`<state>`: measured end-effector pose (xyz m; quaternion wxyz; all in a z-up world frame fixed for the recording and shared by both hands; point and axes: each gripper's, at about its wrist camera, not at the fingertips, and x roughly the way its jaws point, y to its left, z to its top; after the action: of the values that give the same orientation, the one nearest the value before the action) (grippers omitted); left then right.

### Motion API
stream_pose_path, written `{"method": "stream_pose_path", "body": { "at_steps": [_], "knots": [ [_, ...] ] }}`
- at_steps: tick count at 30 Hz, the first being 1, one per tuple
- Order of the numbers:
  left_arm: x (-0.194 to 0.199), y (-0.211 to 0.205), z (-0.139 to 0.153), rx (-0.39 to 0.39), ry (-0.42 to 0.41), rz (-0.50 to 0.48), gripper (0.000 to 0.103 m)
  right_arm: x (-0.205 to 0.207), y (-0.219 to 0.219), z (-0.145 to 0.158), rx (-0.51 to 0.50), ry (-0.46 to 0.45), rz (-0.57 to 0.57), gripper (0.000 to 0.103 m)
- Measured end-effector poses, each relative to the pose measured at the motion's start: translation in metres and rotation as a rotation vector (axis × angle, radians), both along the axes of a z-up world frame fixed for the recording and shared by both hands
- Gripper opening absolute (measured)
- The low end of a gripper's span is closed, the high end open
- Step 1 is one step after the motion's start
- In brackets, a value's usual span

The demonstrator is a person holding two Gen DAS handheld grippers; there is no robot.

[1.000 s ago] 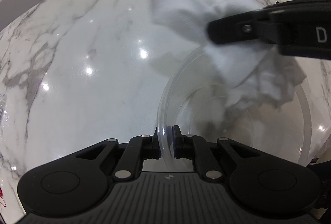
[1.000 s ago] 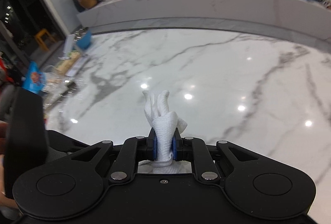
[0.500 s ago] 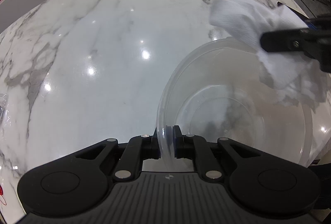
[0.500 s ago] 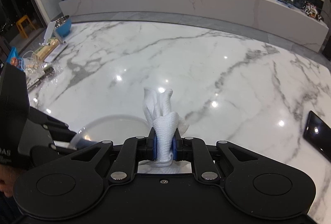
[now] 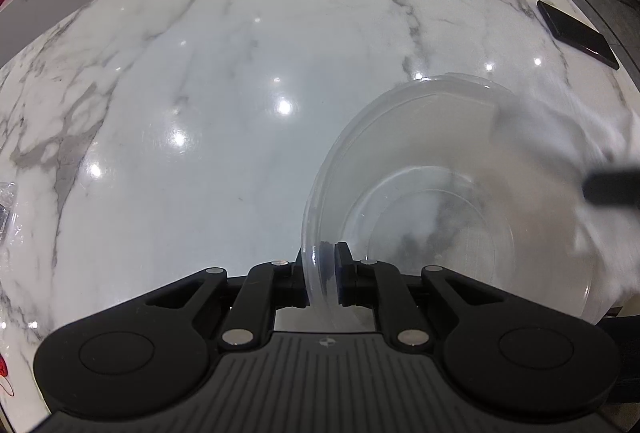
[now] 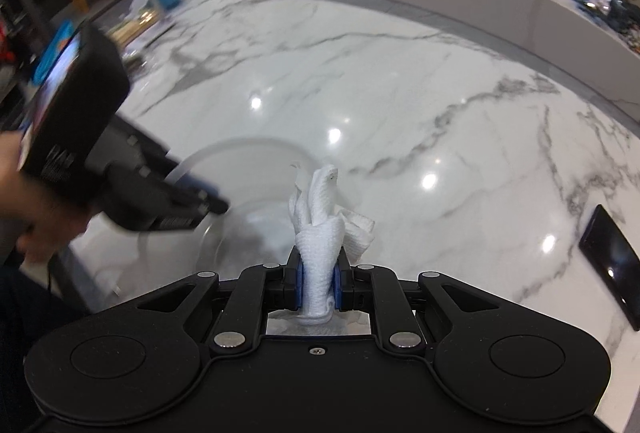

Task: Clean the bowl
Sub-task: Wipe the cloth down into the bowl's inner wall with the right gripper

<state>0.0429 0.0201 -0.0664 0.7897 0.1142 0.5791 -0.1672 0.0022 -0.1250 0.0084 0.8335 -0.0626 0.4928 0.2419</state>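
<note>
Left wrist view: the left gripper (image 5: 329, 275) pinches the near rim of the clear bowl (image 5: 452, 201), which is held over the marble table (image 5: 240, 73), by the look of it tilted.
Cloth: the white cloth (image 6: 322, 229), squeezed between the right gripper (image 6: 319, 287) fingers, has swung from above the bowl a second ago out past its right rim; here it is a blurred smear, so contact is uncertain.
Meaning: probably a wiping stroke along the rim or a withdrawal; the bowl shows no visible dirt.
Nearby: a dark phone (image 5: 576, 33) lies well apart.
</note>
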Motion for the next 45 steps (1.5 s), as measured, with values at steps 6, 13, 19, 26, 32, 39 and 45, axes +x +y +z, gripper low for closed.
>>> {"method": "stream_pose_path", "body": {
  "at_steps": [6,13,19,26,32,39,45],
  "knots": [
    [0.0,-0.003,-0.004,0.013,0.005,0.001,0.008,-0.015,0.012,0.001,0.001,0.022,0.084,0.012],
    [0.0,-0.003,-0.002,0.012,0.004,0.002,0.008,-0.032,0.027,0.002,0.002,0.047,0.182,0.012],
    [0.0,-0.003,-0.002,0.017,0.004,0.009,0.008,-0.045,0.043,0.003,0.011,0.057,0.258,0.013],
    [0.001,-0.003,-0.002,0.014,0.005,0.011,0.008,-0.045,0.062,0.003,0.034,0.033,0.265,0.013],
    [0.002,-0.001,-0.001,0.014,0.005,0.009,0.008,-0.039,0.058,0.008,0.039,0.04,0.247,0.013],
    [0.003,-0.003,-0.002,0.016,0.007,0.01,0.008,-0.028,0.036,0.013,-0.014,0.053,0.195,0.013],
    [0.002,0.002,-0.001,0.015,0.008,0.0,0.008,-0.019,0.017,0.016,-0.055,0.059,0.144,0.012]
  ]
}}
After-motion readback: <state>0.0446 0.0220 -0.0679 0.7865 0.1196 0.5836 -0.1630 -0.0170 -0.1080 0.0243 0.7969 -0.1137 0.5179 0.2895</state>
